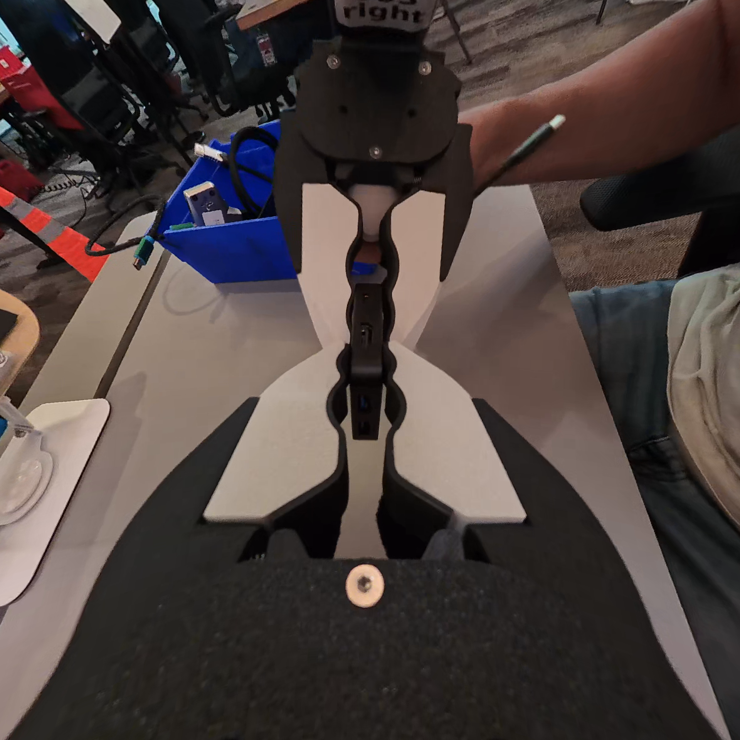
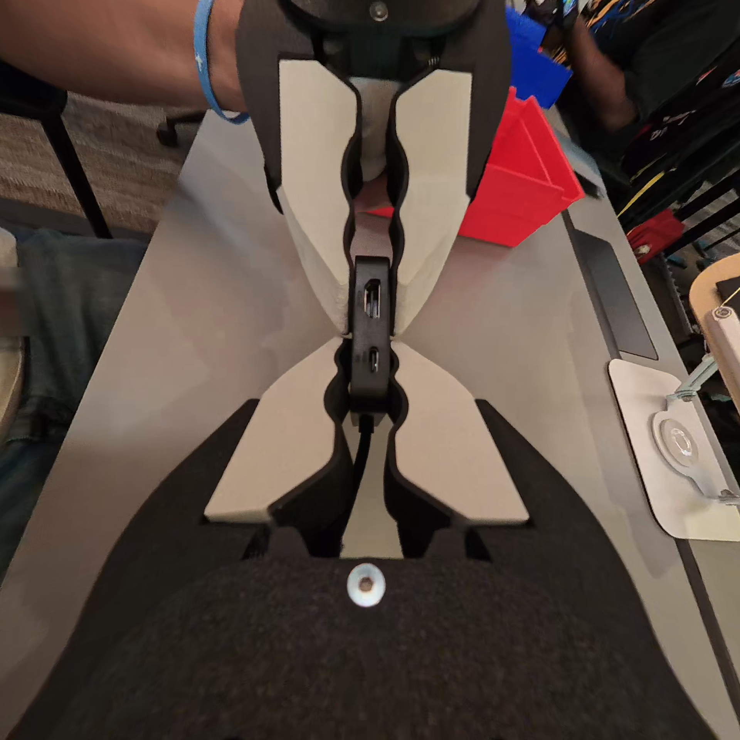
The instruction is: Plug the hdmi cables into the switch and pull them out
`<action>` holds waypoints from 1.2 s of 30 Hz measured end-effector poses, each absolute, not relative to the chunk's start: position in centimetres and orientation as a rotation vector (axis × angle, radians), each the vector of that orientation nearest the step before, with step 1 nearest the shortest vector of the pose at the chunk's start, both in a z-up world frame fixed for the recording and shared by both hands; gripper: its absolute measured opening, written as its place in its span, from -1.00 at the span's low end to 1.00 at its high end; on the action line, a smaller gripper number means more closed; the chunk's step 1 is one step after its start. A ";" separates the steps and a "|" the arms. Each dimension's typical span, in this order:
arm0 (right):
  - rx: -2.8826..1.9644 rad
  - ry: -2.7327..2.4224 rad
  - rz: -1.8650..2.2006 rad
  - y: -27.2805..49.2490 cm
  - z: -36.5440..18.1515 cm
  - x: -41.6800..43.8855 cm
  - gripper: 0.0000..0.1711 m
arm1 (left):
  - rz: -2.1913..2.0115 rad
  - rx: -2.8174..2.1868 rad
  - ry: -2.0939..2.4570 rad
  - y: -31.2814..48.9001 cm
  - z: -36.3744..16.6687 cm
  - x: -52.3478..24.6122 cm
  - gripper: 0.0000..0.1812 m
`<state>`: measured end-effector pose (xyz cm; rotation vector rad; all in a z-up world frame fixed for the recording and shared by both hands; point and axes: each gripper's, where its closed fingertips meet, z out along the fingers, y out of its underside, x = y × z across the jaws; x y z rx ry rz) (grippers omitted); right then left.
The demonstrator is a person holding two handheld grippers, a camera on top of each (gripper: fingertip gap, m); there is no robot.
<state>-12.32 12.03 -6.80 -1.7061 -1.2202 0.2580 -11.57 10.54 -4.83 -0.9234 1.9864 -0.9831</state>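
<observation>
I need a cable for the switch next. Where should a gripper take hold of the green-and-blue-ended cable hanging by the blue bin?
Probably the green and blue plug body, just behind its metal tip. It hangs tip-down past the table edge, beside the blue bin. Come in from the table side and pinch across its broad faces. The body looks rigid, while the braided cable above it would likely flex.

Printed label [image 1: 382, 12] atop opposite gripper

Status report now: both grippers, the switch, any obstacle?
Left gripper and right gripper both shut on the switch, facing each other above the table. No HDMI cable plugged in. Green-tipped cable lies left, by blue bin. Nothing in the way.
</observation>
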 end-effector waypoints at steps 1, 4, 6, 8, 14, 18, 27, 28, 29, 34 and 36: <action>-1.714 -1.235 0.246 11.9 -6.7 -12.2 -0.83 | -0.996 -0.914 1.977 10.5 -4.8 -11.5 -0.85; -1.720 -1.249 0.263 11.5 -6.1 -12.2 -0.83 | -1.072 -0.888 1.946 10.2 -4.5 -11.7 -0.85; -1.725 -1.246 0.291 11.2 -5.7 -12.6 -0.83 | -1.140 -0.872 1.925 9.9 -4.2 -12.0 -0.85; -1.727 -1.243 0.306 11.0 -5.5 -12.7 -0.84 | -1.181 -0.855 1.896 9.9 -4.0 -12.1 -0.85; -1.792 -1.248 0.234 11.7 -6.4 -12.3 -0.83 | -1.256 -0.958 1.845 10.7 -5.2 -12.0 -0.83; -1.878 -1.305 0.038 12.7 -7.9 -11.2 -0.83 | -1.157 -1.204 1.803 12.6 -7.4 -13.5 -0.74; -1.839 -1.239 -0.266 15.2 -5.0 -8.0 -0.83 | -1.204 -1.708 1.275 13.4 -11.5 -23.2 -0.41; -1.831 -1.238 -0.288 15.5 -4.6 -7.8 -0.83 | -1.200 -1.735 1.223 13.6 -11.5 -24.2 -0.37; -1.825 -1.238 -0.300 15.8 -4.4 -7.7 -0.83 | -1.192 -1.748 1.169 13.9 -11.1 -25.2 -0.36; -1.818 -1.222 -0.313 17.2 -4.1 -7.4 -0.83 | -0.938 -1.855 0.984 20.2 -8.6 -31.2 -0.40; -1.817 -1.230 -0.286 17.3 -4.4 -7.8 -0.83 | -0.796 -1.932 0.854 24.8 -7.5 -33.9 -0.56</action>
